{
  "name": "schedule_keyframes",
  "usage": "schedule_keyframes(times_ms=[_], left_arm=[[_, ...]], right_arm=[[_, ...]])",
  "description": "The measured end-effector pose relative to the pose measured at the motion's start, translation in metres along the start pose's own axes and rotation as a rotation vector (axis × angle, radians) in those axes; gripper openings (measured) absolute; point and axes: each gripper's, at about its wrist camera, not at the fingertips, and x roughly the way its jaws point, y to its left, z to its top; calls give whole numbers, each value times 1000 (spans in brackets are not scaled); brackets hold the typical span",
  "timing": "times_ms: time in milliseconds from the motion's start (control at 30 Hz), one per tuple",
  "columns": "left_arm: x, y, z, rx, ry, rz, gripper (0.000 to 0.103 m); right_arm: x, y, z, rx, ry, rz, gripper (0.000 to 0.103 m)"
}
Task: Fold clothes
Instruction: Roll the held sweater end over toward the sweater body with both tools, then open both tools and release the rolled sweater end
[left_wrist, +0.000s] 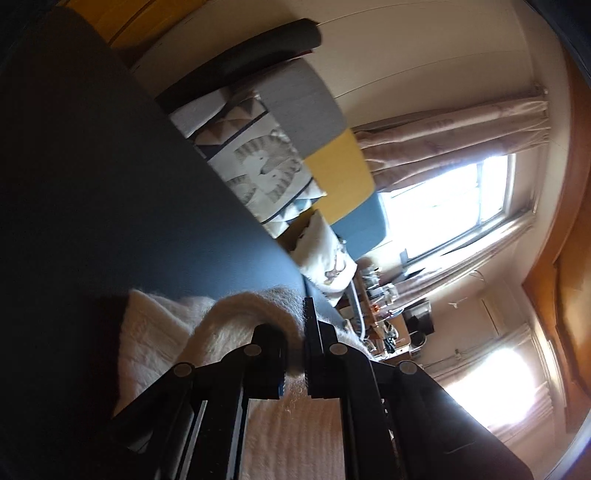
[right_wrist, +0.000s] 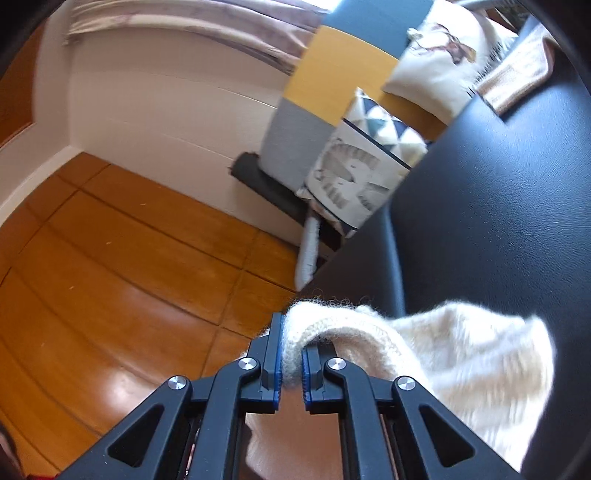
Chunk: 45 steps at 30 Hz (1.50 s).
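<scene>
A cream fuzzy knitted garment (left_wrist: 221, 325) lies over the dark table (left_wrist: 92, 184) in the left wrist view. My left gripper (left_wrist: 295, 343) is shut on a fold of its edge, which arches up between the black fingers. In the right wrist view the same cream knit (right_wrist: 461, 354) drapes to the right over the dark table (right_wrist: 498, 184). My right gripper (right_wrist: 291, 354) is shut on a rolled edge of it, pinched between the blue pads, at the table's edge above the wooden floor. More cloth hangs under both grippers.
A bench with grey, yellow and blue cushions (right_wrist: 332, 85) and patterned pillows (right_wrist: 354, 173) stands along the white wall past the table. A woven mat (right_wrist: 517, 77) lies at the table's far end. Wooden floor (right_wrist: 129, 258) spreads left. Bright windows with curtains (left_wrist: 461, 206) and a cluttered shelf (left_wrist: 388, 306) lie beyond.
</scene>
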Motion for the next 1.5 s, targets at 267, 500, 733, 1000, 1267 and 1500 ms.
schedule_keyframes(times_ms=[267,500,733,1000,1267,1500], left_arm=[[33,25,0,-47,30,96,6],[50,31,-7,-8,46,205,8],[52,29,-16,89,12,242,11],[21,52,5,-133,-76,194,42],[-21,13,-2,-22,-181,228,53],[36,-42,-61,303,-57,316,53]], right_arm=[[32,-50,9,80,14,-92,7],[41,-74,4,83,15,-184,6],[52,-75,-1,-9,26,-276,7],[23,-88,-1,68,-108,-156,18],[-13,-44,8,-39,-130,-277,28],[44,10,-41,-480,110,-562,28]])
